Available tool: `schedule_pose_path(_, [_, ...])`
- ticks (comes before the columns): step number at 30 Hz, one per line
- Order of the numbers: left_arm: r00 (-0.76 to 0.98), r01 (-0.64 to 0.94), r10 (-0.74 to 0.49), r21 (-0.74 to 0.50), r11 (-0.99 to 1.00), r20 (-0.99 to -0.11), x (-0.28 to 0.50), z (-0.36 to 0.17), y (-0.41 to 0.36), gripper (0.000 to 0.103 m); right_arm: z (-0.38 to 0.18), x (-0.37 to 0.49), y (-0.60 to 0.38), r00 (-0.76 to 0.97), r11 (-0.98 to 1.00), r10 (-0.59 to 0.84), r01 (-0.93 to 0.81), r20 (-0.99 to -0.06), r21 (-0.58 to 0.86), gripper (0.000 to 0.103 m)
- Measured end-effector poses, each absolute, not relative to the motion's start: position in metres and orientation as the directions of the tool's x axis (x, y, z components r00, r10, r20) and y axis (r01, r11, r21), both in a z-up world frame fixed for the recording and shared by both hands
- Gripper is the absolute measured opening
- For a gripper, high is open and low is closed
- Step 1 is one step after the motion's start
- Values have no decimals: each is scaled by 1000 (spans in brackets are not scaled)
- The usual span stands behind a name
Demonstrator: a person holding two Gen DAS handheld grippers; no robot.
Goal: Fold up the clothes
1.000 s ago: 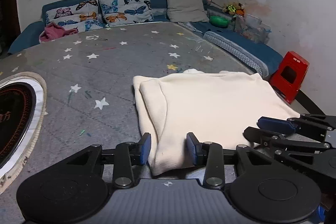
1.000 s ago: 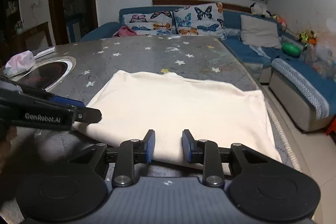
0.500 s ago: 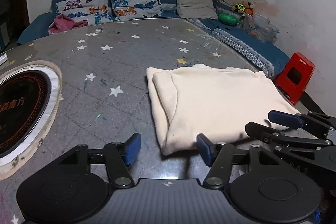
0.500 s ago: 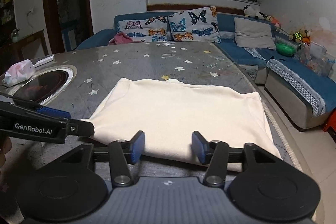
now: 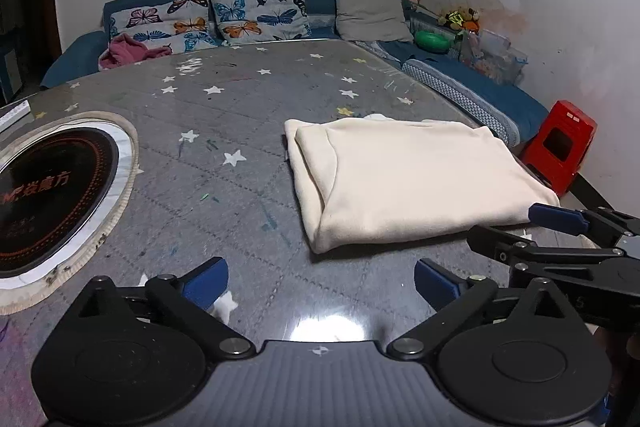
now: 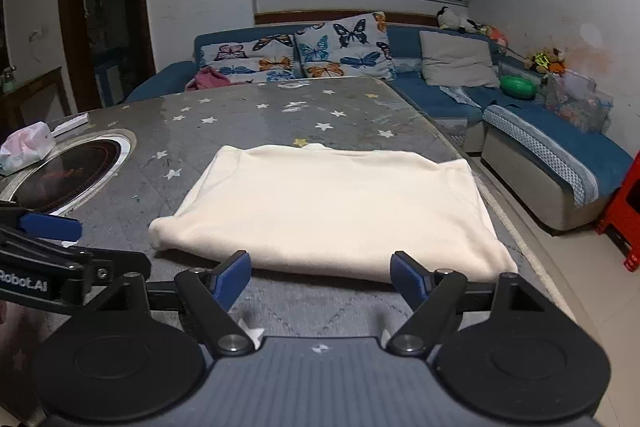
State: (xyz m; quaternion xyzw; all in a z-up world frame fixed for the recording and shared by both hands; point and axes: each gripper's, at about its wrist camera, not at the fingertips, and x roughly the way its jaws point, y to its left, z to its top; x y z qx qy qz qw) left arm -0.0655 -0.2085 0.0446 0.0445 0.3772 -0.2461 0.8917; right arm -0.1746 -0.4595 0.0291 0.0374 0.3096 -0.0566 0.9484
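A cream garment (image 5: 404,179) lies folded flat on the grey star-patterned table (image 5: 240,131); it also shows in the right wrist view (image 6: 340,207). My left gripper (image 5: 320,283) is open and empty, pulled back from the garment's near left corner. My right gripper (image 6: 320,277) is open and empty, just short of the garment's near edge. The right gripper also shows at the right of the left wrist view (image 5: 560,227), and the left gripper shows at the left of the right wrist view (image 6: 52,231).
A round black induction hob (image 5: 44,187) is set into the table at left. A tissue pack (image 6: 26,147) lies beside it. A blue sofa with butterfly cushions (image 6: 340,47) runs behind and to the right. A red stool (image 5: 560,143) stands right of the table.
Both grippers opened wide, let go of the garment's near edge and drew back toward me. The garment now lies flat on the table.
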Motion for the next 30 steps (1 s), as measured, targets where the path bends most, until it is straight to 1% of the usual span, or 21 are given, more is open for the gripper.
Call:
schedule_pose_path(4, [596, 472, -393, -90, 877, -700, -71, 43, -207, 103, 29, -181, -460, 803, 987, -101, 157, -588, 44, 87])
schedule_pose_path(8, [593, 464, -377, -82, 882, -712, -76, 39, -205, 103, 29, -187, -460, 803, 983, -112, 177, -585, 54, 89])
schedule_pose_path(15, [595, 468, -365, -60, 882, -716, -84, 38, -205, 103, 27, -196, -459, 803, 978, -123, 197, -583, 65, 94])
schedule_pose_path(23, [596, 470, -356, -47, 881, -720, -91, 36, -205, 103, 26, -203, -460, 802, 975, -130, 210, -583, 72, 97])
schedule_pose_path(30, [594, 475, -357, -43, 879, -721, -94, 36, -205, 103, 26, -205, -458, 801, 975, -132, 210, -583, 68, 98])
